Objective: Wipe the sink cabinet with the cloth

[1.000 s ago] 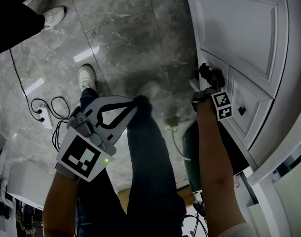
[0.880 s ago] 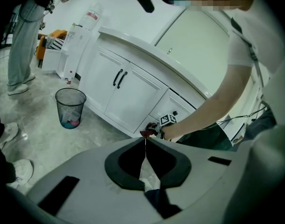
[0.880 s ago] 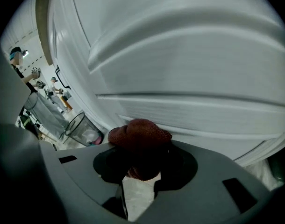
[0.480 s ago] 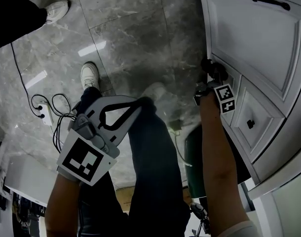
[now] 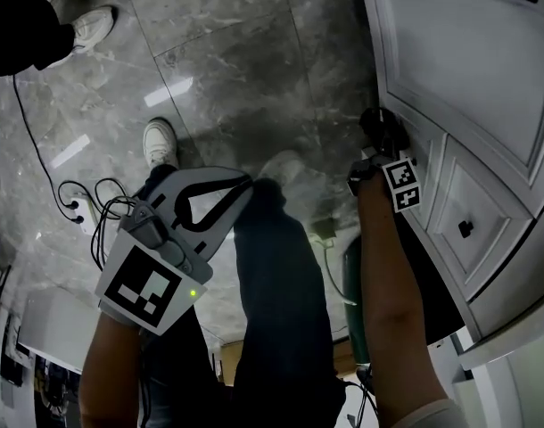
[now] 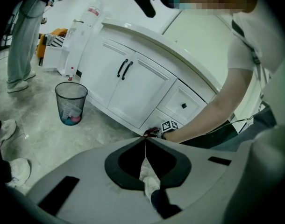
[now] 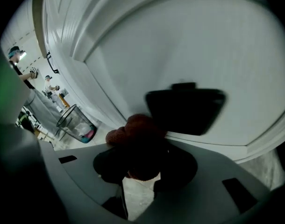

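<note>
Progress: the wipe looks under way. The cloth (image 7: 138,134) is pressed to the cabinet (image 5: 468,69) front, low on a door panel, just beside the small drawers. No streak or wet trace shows, so the share already wiped cannot be judged; the upper doors and drawers probably remain.
Right gripper (image 5: 380,128): clamped on the cloth, with a bunched wad bulging out past its jaws against the white panel.
Left gripper (image 5: 246,185): jaws closed tip to tip with nothing between them. It hangs idle over the floor (image 5: 236,61), well apart from the cabinet.
Cloth: reddish-brown, soft and nubby, crumpled into a rounded lump.
Cabinet: white, smooth and faintly glossy, with raised moulded frames around flat panels, a curved front, slim black bar handles on the doors and small black knobs on the drawers.
Floor: grey veined stone tile, polished enough to show reflections.
Bin (image 6: 71,101): dark wire mesh, round, standing before the cabinet.
</note>
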### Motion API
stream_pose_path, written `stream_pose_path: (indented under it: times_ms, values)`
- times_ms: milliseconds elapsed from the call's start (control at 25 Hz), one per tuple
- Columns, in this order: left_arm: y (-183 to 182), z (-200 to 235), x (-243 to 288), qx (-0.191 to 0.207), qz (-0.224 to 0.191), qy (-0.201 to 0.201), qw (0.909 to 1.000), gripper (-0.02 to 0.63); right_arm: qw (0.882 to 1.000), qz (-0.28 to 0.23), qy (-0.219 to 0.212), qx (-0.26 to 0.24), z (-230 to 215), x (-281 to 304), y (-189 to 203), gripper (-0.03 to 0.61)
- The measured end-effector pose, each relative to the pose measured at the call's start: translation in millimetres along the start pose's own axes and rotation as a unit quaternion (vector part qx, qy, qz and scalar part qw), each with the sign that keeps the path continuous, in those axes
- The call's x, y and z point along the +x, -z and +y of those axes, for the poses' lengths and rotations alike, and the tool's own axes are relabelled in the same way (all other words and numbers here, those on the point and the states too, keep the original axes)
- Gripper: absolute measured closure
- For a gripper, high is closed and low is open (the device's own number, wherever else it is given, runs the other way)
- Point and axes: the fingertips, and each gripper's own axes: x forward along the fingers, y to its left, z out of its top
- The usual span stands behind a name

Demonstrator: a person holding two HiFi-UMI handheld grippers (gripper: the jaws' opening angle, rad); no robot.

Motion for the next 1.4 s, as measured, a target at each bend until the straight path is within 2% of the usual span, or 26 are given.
stream_pose_path:
  times_ms: [360,480,760,1080,1400]
  values:
    - [2,-25,17,0.035,0.019,0.035,0.9986,0.601,0.998,0.004,0.062,0.028,-93,-51,16,0.439]
    - [5,-34,23,0.039,0.028,0.044,0.9979,0.601,0.997,0.001,0.070,0.039,-112,-67,18,0.439]
    - [4,-67,40,0.057,0.042,0.078,0.9944,0.601,0.998,0.007,0.061,0.026,-128,-88,20,0.438]
    - [-1,-88,39,0.075,0.048,0.109,0.9900,0.601,0.995,-0.008,0.087,0.046,-145,-124,14,0.438]
    - [-20,-92,25,0.081,0.056,0.121,0.9878,0.601,0.993,-0.030,0.103,0.058,-144,-165,-13,0.439]
